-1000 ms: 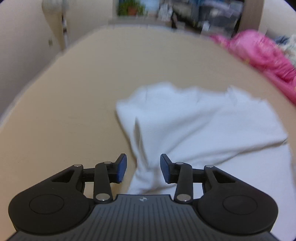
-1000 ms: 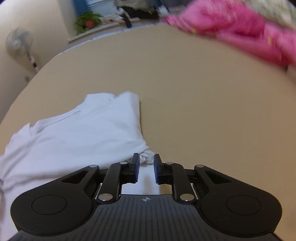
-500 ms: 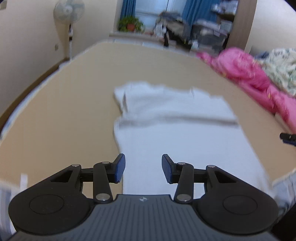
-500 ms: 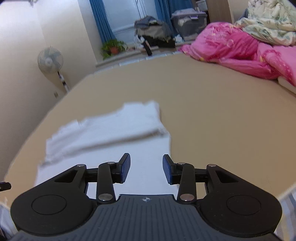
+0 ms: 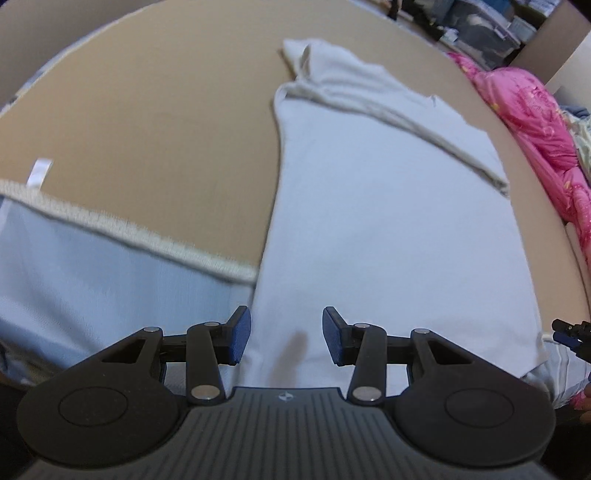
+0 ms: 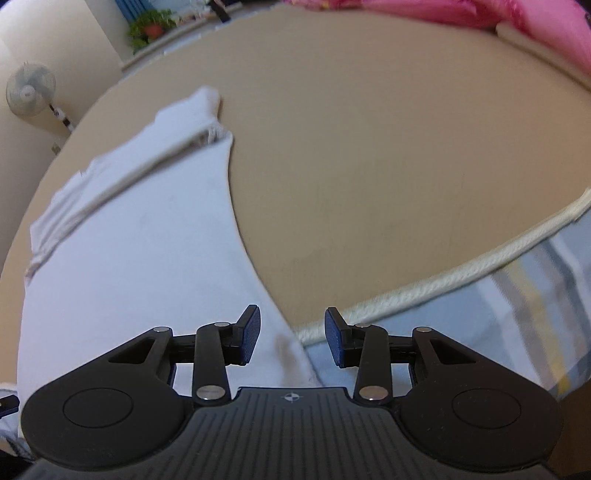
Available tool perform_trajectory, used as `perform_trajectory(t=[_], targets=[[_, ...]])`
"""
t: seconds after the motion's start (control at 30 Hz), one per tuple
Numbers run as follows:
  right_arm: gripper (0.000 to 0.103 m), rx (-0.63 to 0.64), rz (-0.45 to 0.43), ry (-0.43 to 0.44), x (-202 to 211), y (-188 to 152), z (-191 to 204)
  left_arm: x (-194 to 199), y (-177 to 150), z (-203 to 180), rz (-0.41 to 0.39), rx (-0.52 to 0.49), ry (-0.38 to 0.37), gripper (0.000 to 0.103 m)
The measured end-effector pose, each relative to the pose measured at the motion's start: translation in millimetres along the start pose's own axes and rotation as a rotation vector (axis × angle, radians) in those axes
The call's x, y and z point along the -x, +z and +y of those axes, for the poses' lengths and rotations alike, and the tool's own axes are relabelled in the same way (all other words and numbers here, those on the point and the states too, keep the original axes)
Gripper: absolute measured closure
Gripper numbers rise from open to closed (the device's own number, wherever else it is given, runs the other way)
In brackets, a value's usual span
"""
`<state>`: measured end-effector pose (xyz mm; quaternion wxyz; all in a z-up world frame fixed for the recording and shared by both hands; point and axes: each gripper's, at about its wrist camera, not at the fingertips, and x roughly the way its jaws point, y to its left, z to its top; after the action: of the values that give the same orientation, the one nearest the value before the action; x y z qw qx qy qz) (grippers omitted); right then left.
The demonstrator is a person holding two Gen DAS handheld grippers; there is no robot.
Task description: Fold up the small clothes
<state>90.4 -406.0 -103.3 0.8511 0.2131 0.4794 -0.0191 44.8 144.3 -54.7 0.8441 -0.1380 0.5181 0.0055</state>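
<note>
A tan mattress surface (image 5: pixel 155 122) fills most of both wrist views; its near edge is bound by a cream piping (image 6: pixel 443 280), below which a pale blue side panel (image 5: pixel 74 280) drops away. Bare tan surface lies open to the left of the garment in the left wrist view and to the right of it in the right wrist view, running clear to the far edge. A pink quilt (image 5: pixel 535 122) borders the far right side. A standing fan (image 6: pixel 29 90) and a potted plant (image 6: pixel 149 27) stand beyond the far left edge.

The white garment (image 5: pixel 388 221) lies flat on the surface, its long axis running from the near edge toward the far side. Its far end is folded back on itself, the folded hem forming a band across the width. Its near end overhangs the piping and hangs down the side panel. A small brownish mark shows on the cloth close to the near end.

The left gripper (image 5: pixel 286 339) hovers above the garment's near left corner, jaws parted about halfway, nothing clamped. The right gripper (image 6: pixel 291 339) hovers above the near right corner, where cloth edge crosses the piping; its jaws likewise stand parted, gripping nothing. Its fingertips also show at the right margin of the left wrist view.
</note>
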Motion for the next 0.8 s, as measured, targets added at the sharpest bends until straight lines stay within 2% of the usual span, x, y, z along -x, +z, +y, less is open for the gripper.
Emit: perform_trajectory(t=[0.13, 0.3, 0.5, 0.53, 0.6, 0.63, 0.67, 0.7, 0.73, 0.8], targets=[[0.063, 0.014, 0.057, 0.012, -12.5, -2.4, 8.3, -0.6, -1.3, 10.4, 0.002, 0.007, 0.044, 0.055], [0.06, 0.068, 0.145, -0.041, -28.1, -10.5, 16.1, -9.8, -4.5, 19.0, 0.069, 0.053, 0.021, 0.055], [0.059, 0.1, 0.126, -0.067, -30.3, -12.1, 24.1, -9.5, -9.8, 20.1, 0.077, 0.031, 0.037, 0.057], [0.059, 0.106, 0.129, -0.068, -31.2, -13.1, 25.8, -9.1, -10.5, 19.8, 0.078, 0.023, 0.042, 0.059], [0.059, 0.13, 0.13, -0.075, -31.8, -15.8, 30.7, -14.4, -8.0, 15.7, 0.082, 0.004, 0.056, 0.071], [0.059, 0.139, 0.13, -0.077, -32.0, -16.4, 32.4, -15.0, -7.5, 13.5, 0.08, -0.004, 0.059, 0.079], [0.059, 0.144, 0.131, -0.077, -32.1, -15.4, 31.5, -13.5, -7.6, 13.6, 0.073, -0.002, 0.051, 0.093], [0.061, 0.148, 0.132, -0.074, -31.8, -13.9, 31.4, -12.1, -7.1, 13.7, 0.065, 0.005, 0.04, 0.097], [0.062, 0.152, 0.131, -0.071, -29.9, -13.8, 29.0, -9.8, -6.4, 13.7, 0.055, 0.008, 0.033, 0.097], [0.08, 0.16, 0.124, -0.054, -27.2, -13.9, 30.4, -6.8, -5.7, 12.4, 0.041, 0.005, 0.029, 0.097]])
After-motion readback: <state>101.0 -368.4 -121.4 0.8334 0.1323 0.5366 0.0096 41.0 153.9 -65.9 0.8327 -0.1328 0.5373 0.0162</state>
